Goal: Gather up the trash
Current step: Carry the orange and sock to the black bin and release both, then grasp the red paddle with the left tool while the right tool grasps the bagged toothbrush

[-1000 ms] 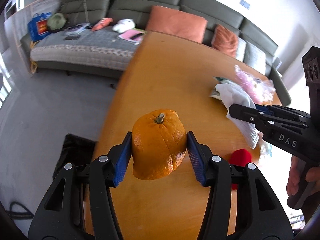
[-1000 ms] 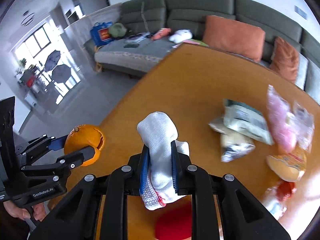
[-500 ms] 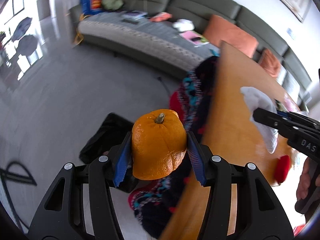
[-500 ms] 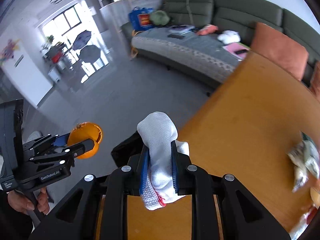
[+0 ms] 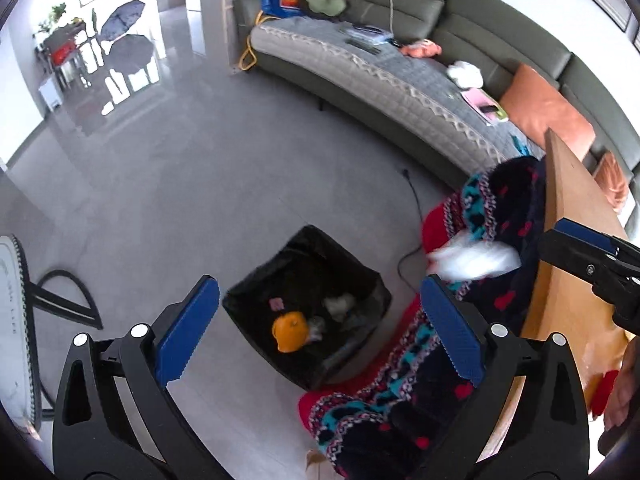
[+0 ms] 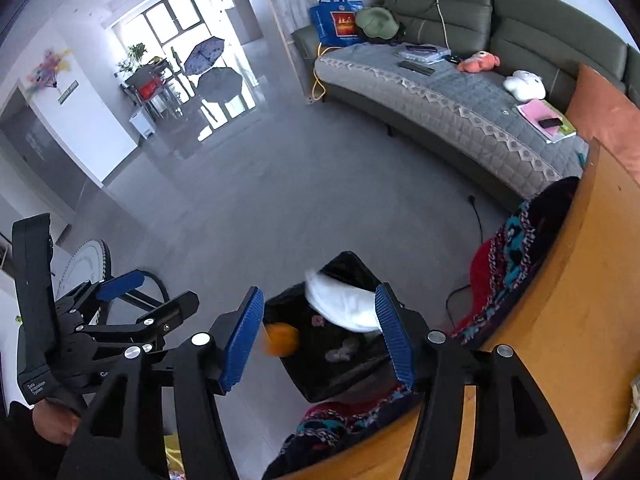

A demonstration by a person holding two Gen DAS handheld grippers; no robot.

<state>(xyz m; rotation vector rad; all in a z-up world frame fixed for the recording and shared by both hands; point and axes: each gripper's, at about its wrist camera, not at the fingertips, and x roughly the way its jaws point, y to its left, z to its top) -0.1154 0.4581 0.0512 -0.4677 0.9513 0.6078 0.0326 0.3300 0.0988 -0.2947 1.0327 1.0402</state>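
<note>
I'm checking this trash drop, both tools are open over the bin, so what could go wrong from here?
1. The white cloth is blurred in mid-air near the bin's far rim; it could catch there or land on the floor.
2. The patterned blanket hangs beside the bin, so the cloth might snag on it.
3. The left tool and right tool are close together over the bin and could bump when pulling back.

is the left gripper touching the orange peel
Apart. The left wrist view shows the left gripper with jaws wide open and nothing between them, while the orange peel lies down inside the black bin.
</note>
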